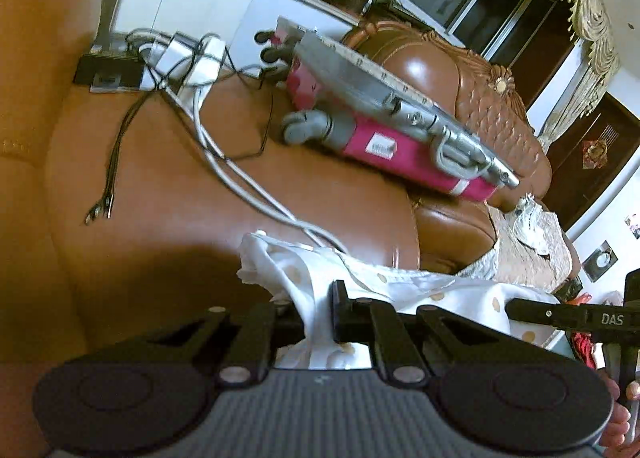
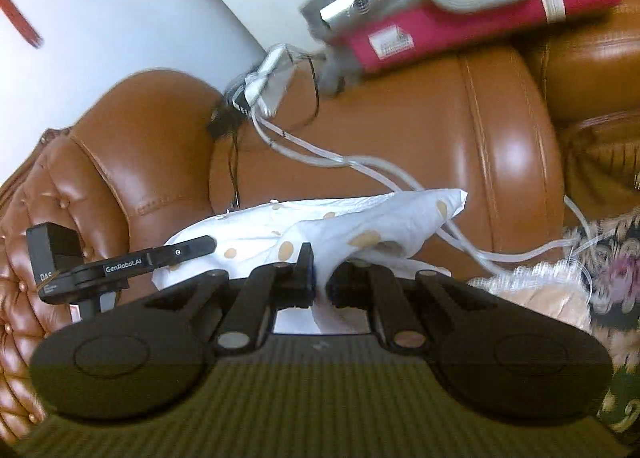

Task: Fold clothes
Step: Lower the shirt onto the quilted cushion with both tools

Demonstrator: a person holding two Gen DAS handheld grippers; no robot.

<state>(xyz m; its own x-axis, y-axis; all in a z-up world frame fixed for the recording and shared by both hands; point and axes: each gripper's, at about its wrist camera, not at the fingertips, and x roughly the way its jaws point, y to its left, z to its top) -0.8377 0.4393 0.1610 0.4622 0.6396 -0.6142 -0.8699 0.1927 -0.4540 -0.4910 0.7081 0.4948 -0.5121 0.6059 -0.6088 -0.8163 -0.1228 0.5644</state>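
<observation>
A white garment with tan dots (image 1: 400, 286) hangs lifted above the brown leather sofa seat (image 1: 160, 178). In the left wrist view, my left gripper (image 1: 320, 318) is shut on a bunched edge of it. The right gripper's black finger (image 1: 528, 305) reaches in from the right at the same height. In the right wrist view, my right gripper (image 2: 320, 282) is pinched shut on another part of the garment (image 2: 360, 218), cloth spilling below the pads. The left gripper (image 2: 200, 245) shows at the left, against the cloth. The fabric stretches between the two grips.
A pink suitcase with a silver frame (image 1: 400, 146) (image 2: 460, 26) lies on the sofa behind. White and black cables (image 1: 240, 174) (image 2: 320, 154) trail across the seat from a power strip (image 1: 192, 58). A patterned lace cover (image 2: 600, 266) lies to the right.
</observation>
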